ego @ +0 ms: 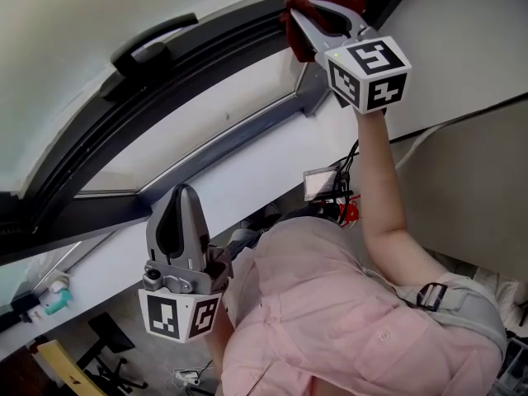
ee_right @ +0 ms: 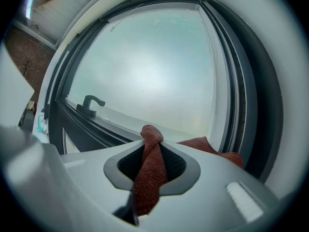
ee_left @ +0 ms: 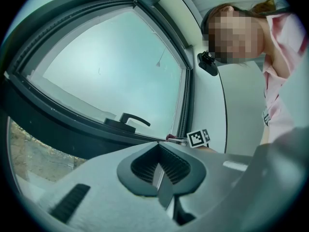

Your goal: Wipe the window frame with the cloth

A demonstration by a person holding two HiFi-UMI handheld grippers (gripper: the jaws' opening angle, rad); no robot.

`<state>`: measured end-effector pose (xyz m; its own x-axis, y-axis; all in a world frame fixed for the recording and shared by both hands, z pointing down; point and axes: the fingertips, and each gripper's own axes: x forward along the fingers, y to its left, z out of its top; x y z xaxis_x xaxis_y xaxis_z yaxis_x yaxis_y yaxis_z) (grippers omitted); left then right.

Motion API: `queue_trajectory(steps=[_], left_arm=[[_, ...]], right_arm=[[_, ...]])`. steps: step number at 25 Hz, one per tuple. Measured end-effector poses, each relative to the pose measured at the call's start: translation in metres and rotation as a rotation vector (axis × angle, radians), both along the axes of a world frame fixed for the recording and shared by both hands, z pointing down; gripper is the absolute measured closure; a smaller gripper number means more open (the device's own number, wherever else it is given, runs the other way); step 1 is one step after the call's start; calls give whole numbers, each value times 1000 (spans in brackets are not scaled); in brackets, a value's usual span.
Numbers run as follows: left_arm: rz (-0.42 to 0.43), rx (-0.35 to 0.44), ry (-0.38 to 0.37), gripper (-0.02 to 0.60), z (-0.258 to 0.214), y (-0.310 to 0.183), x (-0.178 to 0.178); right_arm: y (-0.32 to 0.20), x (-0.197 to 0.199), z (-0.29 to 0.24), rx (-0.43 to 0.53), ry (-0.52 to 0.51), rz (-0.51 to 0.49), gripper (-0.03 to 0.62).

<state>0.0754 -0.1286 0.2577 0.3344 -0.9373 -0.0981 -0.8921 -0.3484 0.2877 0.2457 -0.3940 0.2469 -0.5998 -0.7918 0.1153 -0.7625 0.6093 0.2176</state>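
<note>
Within the right gripper (ee_right: 151, 146), cloth (ee_right: 148, 178) clamped.

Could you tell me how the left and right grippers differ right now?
The right gripper grips the red cloth; the left gripper holds nothing. The right is raised to a corner of the window frame; the left is held back from it. Both are shut.

— Looking at an indoor room, maybe a workroom or lab?
— Leaning that way: seeing a dark window frame (ego: 74, 167) with a handle (ego: 153, 38), a white wall (ego: 462, 48), and cables (ego: 353, 159) and a small screen (ego: 318, 184) sitting lower down.
</note>
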Motion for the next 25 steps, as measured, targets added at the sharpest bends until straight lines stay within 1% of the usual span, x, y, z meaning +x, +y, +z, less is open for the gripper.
queue_trajectory(steps=[8, 13, 18, 25], left_arm=[[-55, -10, -2, 586, 5, 10, 0], [-57, 5, -3, 586, -1, 9, 2], [-52, 6, -3, 586, -1, 10, 6], [-66, 11, -4, 586, -3, 11, 4]], right_arm=[[-5, 12, 1, 3, -20, -5, 523], [-6, 12, 0, 4, -15, -10, 523], [-9, 20, 1, 3, -8, 4, 523], [-15, 29, 0, 4, -4, 16, 523]])
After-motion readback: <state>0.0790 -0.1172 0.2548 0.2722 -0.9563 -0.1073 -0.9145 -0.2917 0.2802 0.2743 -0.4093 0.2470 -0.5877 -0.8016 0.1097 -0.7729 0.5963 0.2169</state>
